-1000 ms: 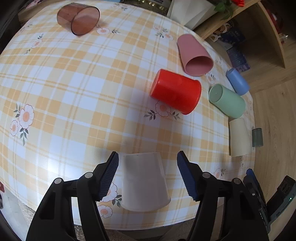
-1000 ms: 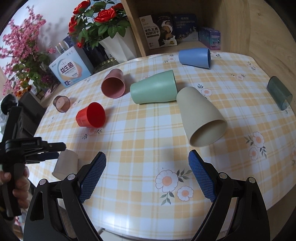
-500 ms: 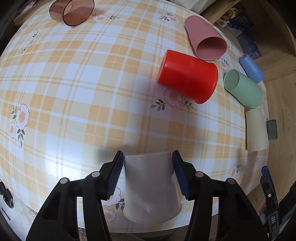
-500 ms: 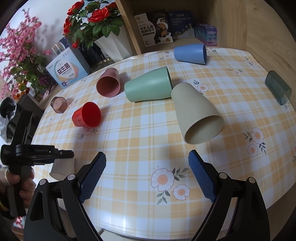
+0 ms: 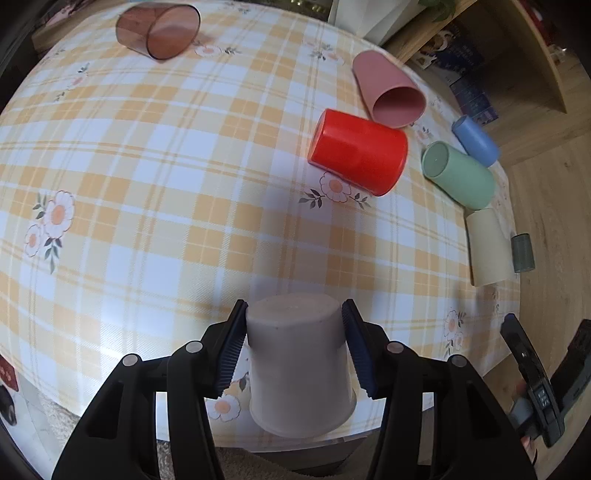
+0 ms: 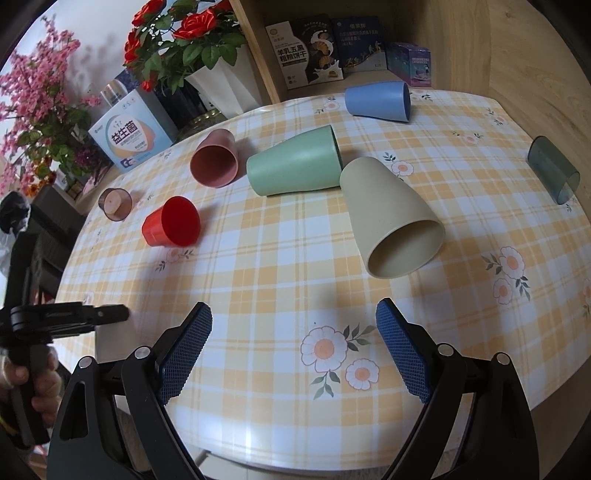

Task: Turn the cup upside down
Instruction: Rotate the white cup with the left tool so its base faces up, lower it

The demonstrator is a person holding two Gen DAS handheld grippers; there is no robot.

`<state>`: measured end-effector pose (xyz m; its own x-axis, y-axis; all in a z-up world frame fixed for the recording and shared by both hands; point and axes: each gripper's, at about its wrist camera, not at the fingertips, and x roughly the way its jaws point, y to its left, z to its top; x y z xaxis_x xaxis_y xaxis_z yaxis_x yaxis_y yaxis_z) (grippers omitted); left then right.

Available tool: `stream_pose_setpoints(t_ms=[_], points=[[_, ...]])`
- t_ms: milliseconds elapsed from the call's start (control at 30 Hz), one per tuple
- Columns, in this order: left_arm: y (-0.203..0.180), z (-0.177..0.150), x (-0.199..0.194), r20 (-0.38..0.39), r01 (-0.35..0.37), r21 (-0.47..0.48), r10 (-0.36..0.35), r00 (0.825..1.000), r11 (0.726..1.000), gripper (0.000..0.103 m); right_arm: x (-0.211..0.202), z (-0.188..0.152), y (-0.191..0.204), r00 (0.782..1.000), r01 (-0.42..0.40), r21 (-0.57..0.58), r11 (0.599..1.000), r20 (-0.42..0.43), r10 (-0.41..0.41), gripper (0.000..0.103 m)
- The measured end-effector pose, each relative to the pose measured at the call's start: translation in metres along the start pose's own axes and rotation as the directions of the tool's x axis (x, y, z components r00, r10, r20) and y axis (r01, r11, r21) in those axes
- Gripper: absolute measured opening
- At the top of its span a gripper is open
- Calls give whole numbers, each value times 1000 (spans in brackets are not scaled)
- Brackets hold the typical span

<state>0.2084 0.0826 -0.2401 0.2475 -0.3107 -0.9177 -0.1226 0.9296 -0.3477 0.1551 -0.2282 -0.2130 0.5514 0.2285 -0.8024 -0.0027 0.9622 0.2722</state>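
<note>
My left gripper (image 5: 293, 314) is shut on a white cup (image 5: 295, 365) near the table's front edge, its blue pads pressed on both sides close to the cup's closed base, which points away from me. The cup looks lifted slightly off the checked tablecloth (image 5: 147, 184). My right gripper (image 6: 293, 321) is open and empty above the tablecloth (image 6: 280, 258), with a beige cup (image 6: 391, 218) lying on its side a little beyond it. In the right wrist view the left gripper's body (image 6: 66, 317) shows at the far left; the white cup is hidden there.
Several cups lie on their sides: red (image 5: 358, 151) (image 6: 171, 221), pink (image 5: 388, 92) (image 6: 216, 160), green (image 5: 460, 173) (image 6: 295, 166), blue (image 5: 476, 140) (image 6: 378, 99), beige (image 5: 487, 247), brown clear (image 5: 159, 31) (image 6: 116, 203), grey clear (image 5: 522, 253) (image 6: 554, 173). Flowers (image 6: 173, 37) and boxes (image 6: 129, 136) stand behind.
My left gripper closed on the white cup and now holds it, raised slightly with the view pulled back. My right gripper stayed open and barely moved.
</note>
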Motion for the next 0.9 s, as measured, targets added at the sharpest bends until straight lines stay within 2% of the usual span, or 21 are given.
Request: stream_pose_setpoints(t_ms=[167,267,400,600,767,900], points=[[3,-24,-32,129,-21,42,15,992,999,49,-1,-2,2,1000,5,1,1000,-5,-5,87],[8,-35,-45,168,-16,47,8,986,999,49,0,-3,4,1000,4,-2,1000,-11,-4,87],[17,-36,-58,225,-57,46,46,973,997,49,1,-5,10,1000,2,-17,1000,-15,-2,87],[32,-21,-72,319,-157,35,138,938,987,49,-1,-6,10,1000,14,-14,1000,-13,-14,87],[42,-4,-68,334,-192,2,180,925,981,49,2,-6,7,1000,19,-2,1000,-23,-19,87],[37,0,-57,333,-231,22,211,919,973,49,3,-6,6,999,19,1,1000,-30,-19,87]])
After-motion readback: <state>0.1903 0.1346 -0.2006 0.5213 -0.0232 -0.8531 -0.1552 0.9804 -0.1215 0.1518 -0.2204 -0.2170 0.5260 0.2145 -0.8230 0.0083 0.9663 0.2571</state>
